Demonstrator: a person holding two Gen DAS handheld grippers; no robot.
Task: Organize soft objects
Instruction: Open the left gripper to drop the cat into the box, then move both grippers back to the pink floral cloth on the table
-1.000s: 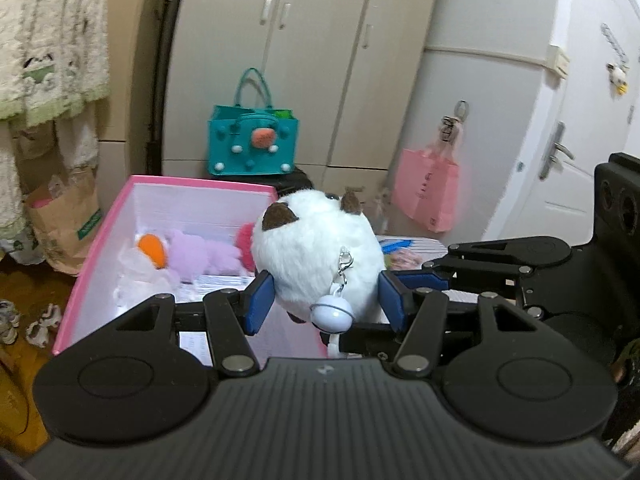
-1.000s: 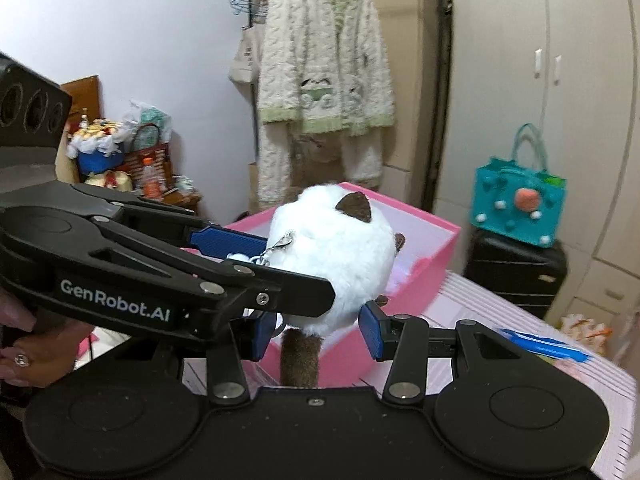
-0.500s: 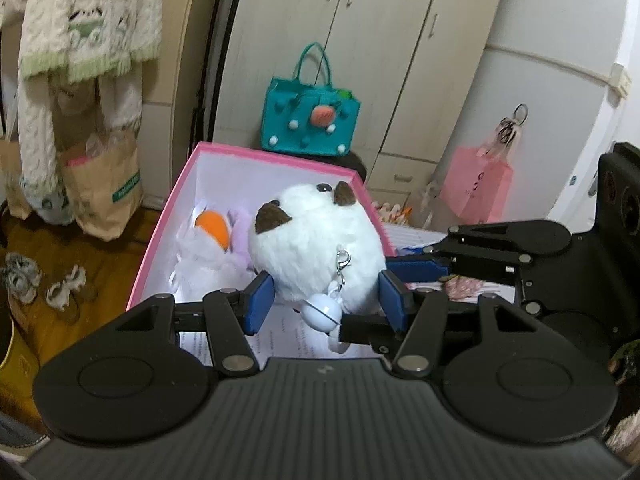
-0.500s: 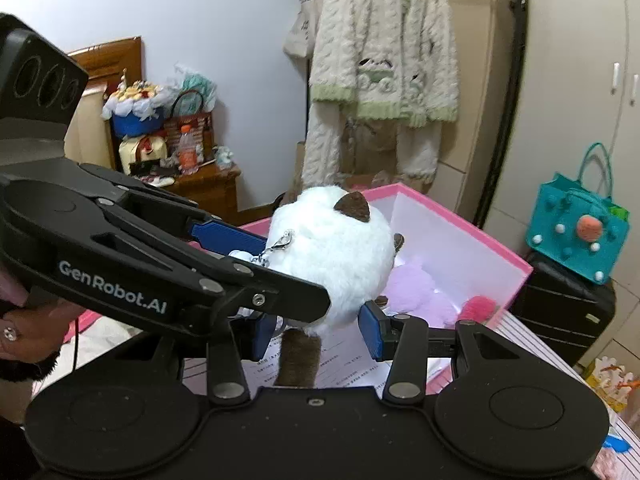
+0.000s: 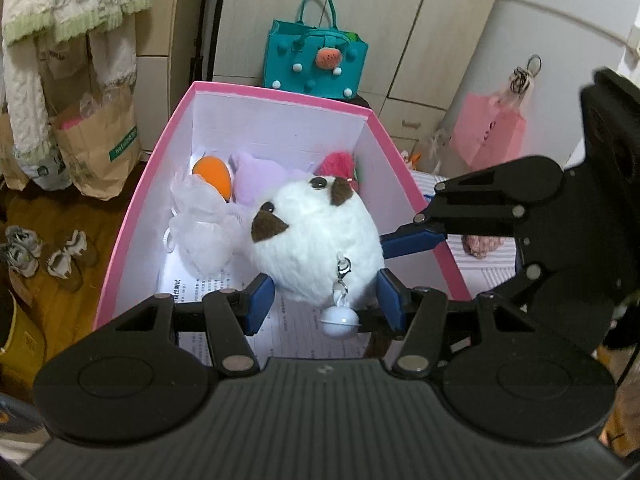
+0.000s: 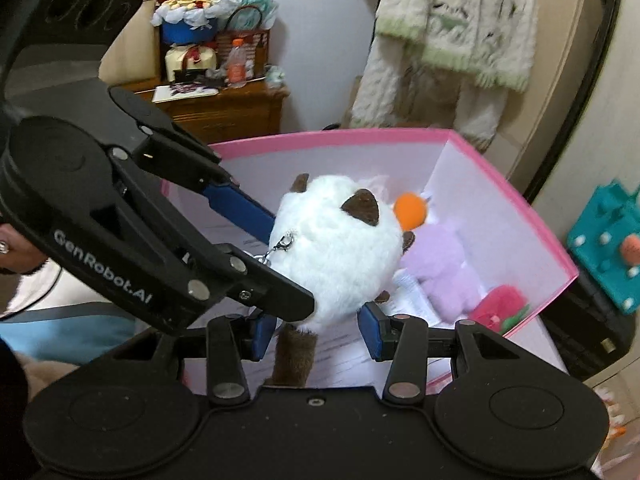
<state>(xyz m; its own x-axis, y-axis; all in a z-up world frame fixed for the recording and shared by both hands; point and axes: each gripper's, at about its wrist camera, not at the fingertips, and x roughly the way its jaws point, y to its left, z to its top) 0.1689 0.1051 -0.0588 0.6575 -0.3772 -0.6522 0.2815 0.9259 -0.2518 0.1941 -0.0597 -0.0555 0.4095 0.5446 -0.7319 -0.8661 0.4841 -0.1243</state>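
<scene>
A round white plush (image 5: 316, 240) with brown ears, a brown tail and a clipped-on white bell hangs over the open pink box (image 5: 280, 92). My left gripper (image 5: 325, 300) is shut on its lower sides, blue pads pressing into the fur. My right gripper (image 6: 316, 332) is shut on the same white plush (image 6: 340, 252) from another side, and one of its fingers (image 5: 412, 238) shows at the right in the left wrist view. Inside the box lie an orange-topped toy (image 5: 212, 172), a purple plush (image 5: 256, 176), a red plush (image 5: 336, 162) and a white mesh puff (image 5: 200, 224) on printed paper.
A teal felt bag (image 5: 316, 60) stands behind the box on a black case, and a pink bag (image 5: 488, 136) hangs on the right. A paper bag (image 5: 96, 144) and shoes (image 5: 44, 248) sit on the floor to the left. A cream cardigan (image 6: 452, 20) hangs near a wooden dresser (image 6: 228, 108).
Both grippers carried the white plush forward and down, from in front of the box's rim to over its inside. Both views tilted down, showing more of the box floor.
</scene>
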